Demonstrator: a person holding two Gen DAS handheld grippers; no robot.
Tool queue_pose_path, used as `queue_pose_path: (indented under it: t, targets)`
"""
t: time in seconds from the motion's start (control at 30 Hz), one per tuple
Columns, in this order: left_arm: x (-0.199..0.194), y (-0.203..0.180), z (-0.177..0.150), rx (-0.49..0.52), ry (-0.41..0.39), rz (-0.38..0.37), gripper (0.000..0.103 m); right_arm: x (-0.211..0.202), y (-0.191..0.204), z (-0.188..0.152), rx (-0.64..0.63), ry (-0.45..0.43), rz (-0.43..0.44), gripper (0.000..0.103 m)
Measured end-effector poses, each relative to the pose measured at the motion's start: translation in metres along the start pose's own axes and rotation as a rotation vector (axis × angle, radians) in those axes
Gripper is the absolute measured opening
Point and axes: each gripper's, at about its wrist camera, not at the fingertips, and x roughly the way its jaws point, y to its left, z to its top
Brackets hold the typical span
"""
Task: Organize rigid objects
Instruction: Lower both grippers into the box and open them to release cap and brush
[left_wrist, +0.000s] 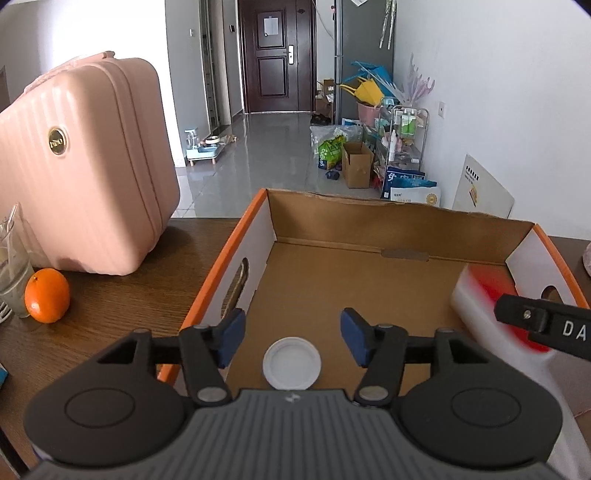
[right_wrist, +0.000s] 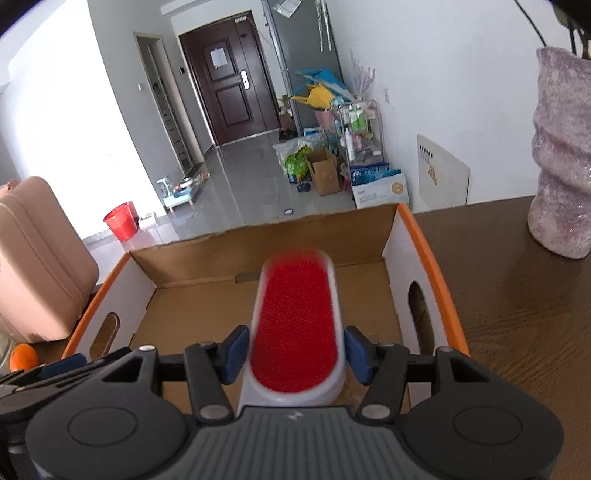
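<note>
Over the cardboard box (right_wrist: 413, 236), the right gripper (right_wrist: 293, 354) clasped a stiff, likely light lint brush (right_wrist: 295, 321) across its narrow plastic sides; the left gripper (left_wrist: 291, 338) hung unclenched above a white lid (left_wrist: 291, 363).

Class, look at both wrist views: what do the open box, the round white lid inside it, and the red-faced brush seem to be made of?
Box: corrugated cardboard, matte brown inside, with torn raw edges and printed white and orange outer faces.
White lid: probably plastic, smooth, with a moulded raised rim.
Lint brush: apparently a glossy white plastic body with a red, fuzzy, fabric-like pad; motion blur leaves this uncertain.
</note>
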Motion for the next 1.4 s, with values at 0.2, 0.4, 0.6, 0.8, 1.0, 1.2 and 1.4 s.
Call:
queue_pose_path:
  t: [0.2, 0.4, 0.6, 0.8, 1.0, 1.2, 1.4]
  targets:
    - [-0.009, 0.002, 0.001, 0.003, -0.033, 0.009, 0.086, -0.008, -0.001, 0.001, -0.011, -0.030, -0.026, 0.086]
    - [-0.018, 0.006, 0.002, 0.004, -0.070, 0.017, 0.102, -0.019, 0.000, 0.003, -0.015, -0.077, -0.029, 0.103]
    - [-0.022, 0.010, 0.003, -0.004, -0.077, 0.008, 0.103, -0.026, 0.003, 0.003, -0.024, -0.086, -0.016, 0.103]
    - [-0.035, 0.021, -0.003, -0.020, -0.104, 0.002, 0.103, -0.045, 0.005, -0.002, -0.042, -0.127, -0.003, 0.103]
    - [-0.063, 0.030, -0.016, -0.018, -0.170, -0.021, 0.103, -0.077, 0.007, -0.017, -0.084, -0.185, 0.012, 0.103]
    - [-0.096, 0.042, -0.037, -0.015, -0.218, -0.052, 0.103, -0.115, 0.009, -0.039, -0.126, -0.240, 0.032, 0.103]
    - [-0.128, 0.049, -0.062, -0.005, -0.233, -0.072, 0.103, -0.152, 0.012, -0.068, -0.152, -0.296, 0.047, 0.103]
